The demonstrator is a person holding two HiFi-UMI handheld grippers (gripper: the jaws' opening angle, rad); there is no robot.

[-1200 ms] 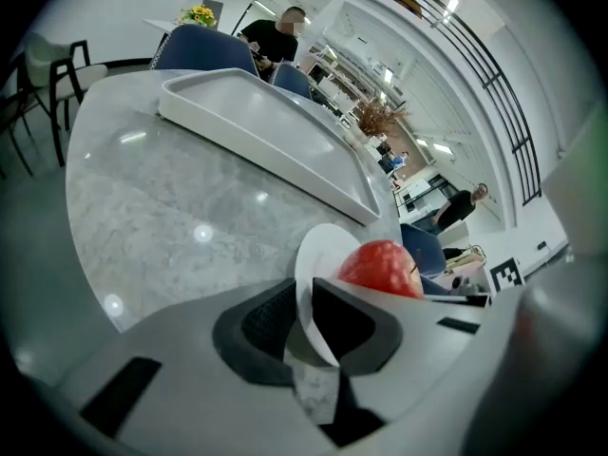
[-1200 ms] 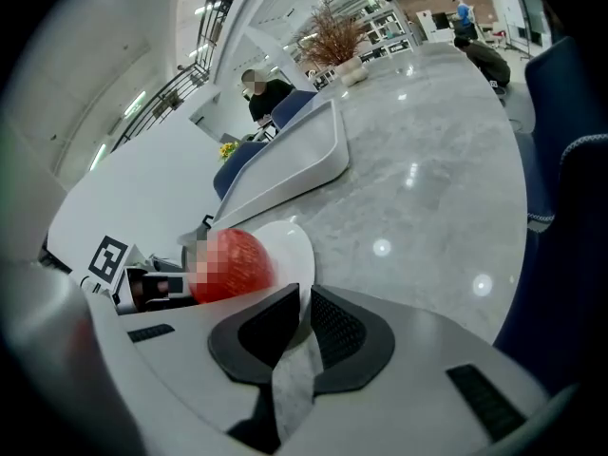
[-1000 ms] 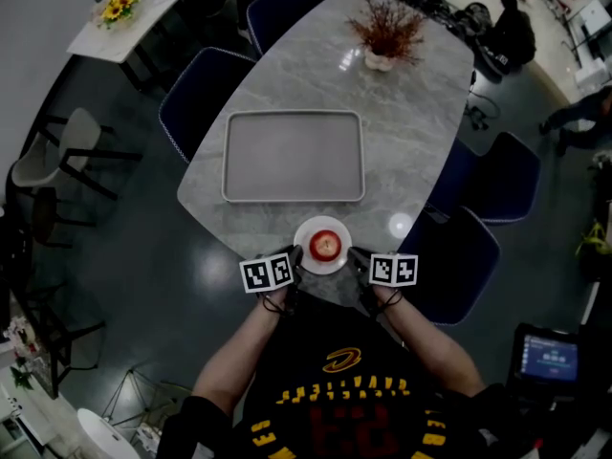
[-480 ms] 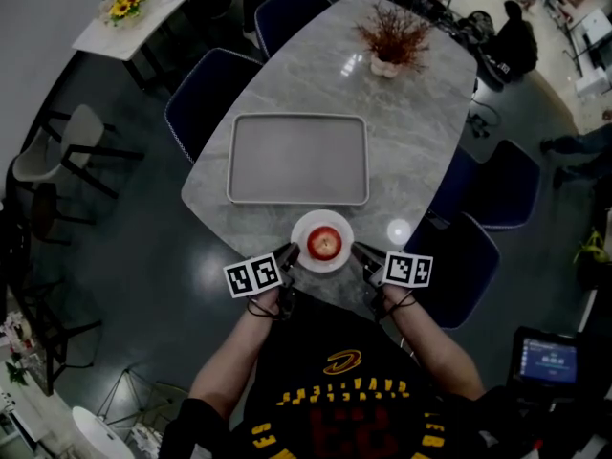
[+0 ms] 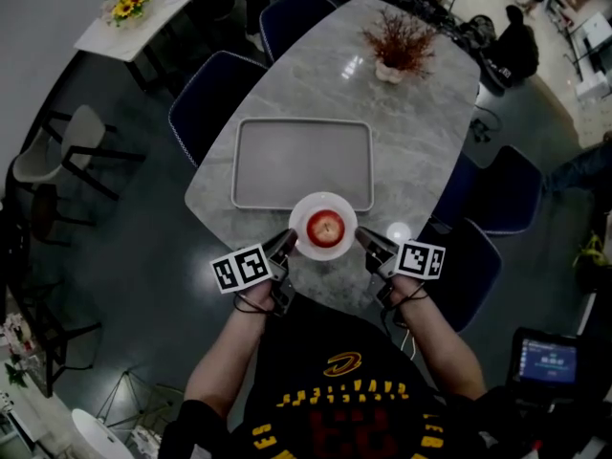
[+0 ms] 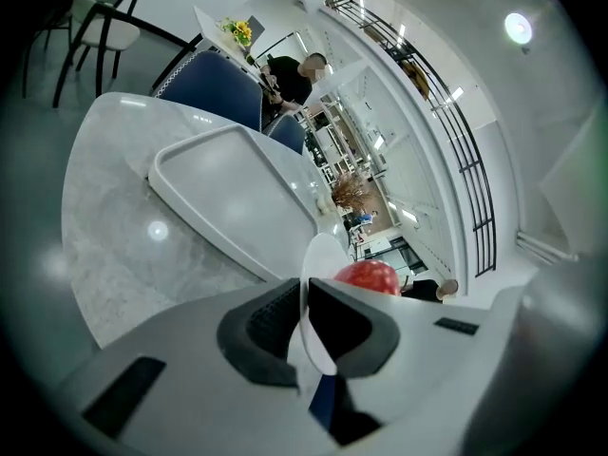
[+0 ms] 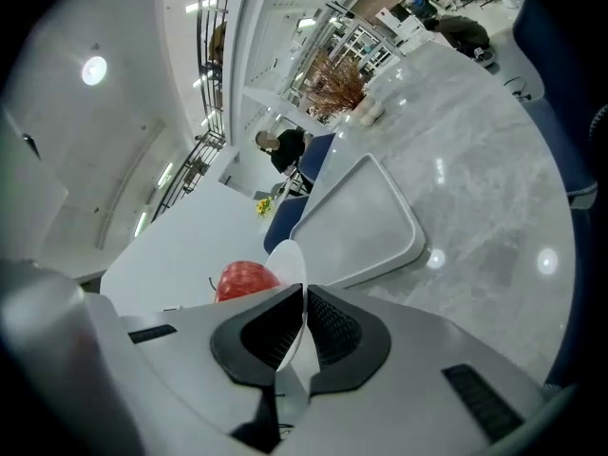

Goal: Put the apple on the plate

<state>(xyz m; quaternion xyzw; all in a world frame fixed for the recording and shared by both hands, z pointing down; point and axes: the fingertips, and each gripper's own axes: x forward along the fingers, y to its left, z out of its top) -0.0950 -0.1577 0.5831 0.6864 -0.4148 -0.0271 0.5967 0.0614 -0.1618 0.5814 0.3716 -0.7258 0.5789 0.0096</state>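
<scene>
the left tongs [image 5: 286,244] and the right tongs [image 5: 362,241] are closed on opposite rims of the white plate [image 5: 323,200]. the red apple [image 5: 325,226] sits at its centre, by the tray [image 5: 302,161] edge.

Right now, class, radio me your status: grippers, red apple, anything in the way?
Left gripper shut on white round plate rim. Right gripper shut on opposite rim. Red apple sits on plate. Grey rectangular tray just beyond; nothing between.
</scene>
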